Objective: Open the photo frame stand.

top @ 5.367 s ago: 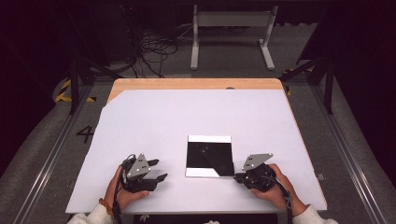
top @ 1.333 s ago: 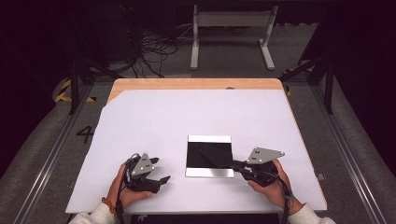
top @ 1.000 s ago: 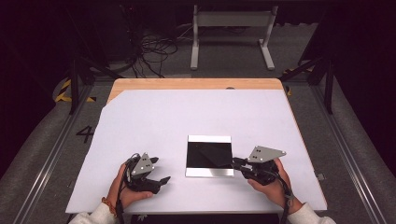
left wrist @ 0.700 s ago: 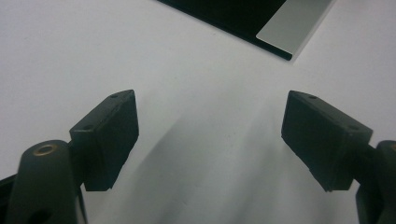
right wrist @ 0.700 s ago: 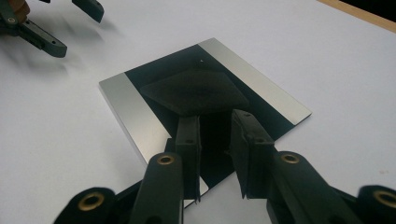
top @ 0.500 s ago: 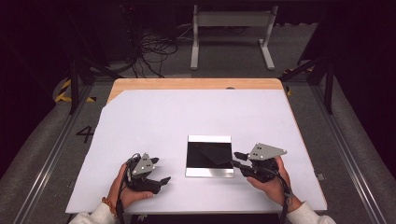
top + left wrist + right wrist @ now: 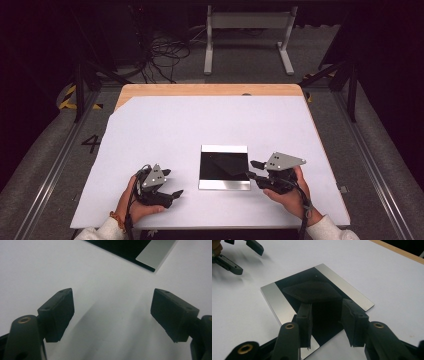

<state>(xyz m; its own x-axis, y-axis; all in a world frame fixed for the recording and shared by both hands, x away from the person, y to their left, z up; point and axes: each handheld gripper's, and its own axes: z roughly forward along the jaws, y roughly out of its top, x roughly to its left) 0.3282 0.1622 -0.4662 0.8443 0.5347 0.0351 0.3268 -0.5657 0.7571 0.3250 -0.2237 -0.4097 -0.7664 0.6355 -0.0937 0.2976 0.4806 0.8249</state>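
The only writing I can read is a painted "4" [image 7: 92, 143] on the grey floor, off the table's left edge at about nine o'clock. The plate itself carries no label I can make out.

The plate [image 7: 224, 167] is a flat square, glossy black across its middle with a brushed silver band along two opposite edges; it mirrors my right tongs as a dark blur. It lies flat on the matte white sheet [image 7: 200, 125] that covers the table, a little toward five o'clock of the sheet's middle. Bare wood [image 7: 210, 89] shows as a strip at twelve o'clock.

My right tongs [image 7: 253, 169] sit at the plate's three-o'clock edge, their tips over its black surface. Their jaws have just been opening and stand moderately apart, nothing pinched between the blocky black pads [image 7: 354, 325].

My left tongs [image 7: 171, 183] rest at the plate's eight o'clock, apart from it, jaws spread wide over bare white sheet, holding nothing. The pads [image 7: 58, 312] are matte black rectangular blocks.
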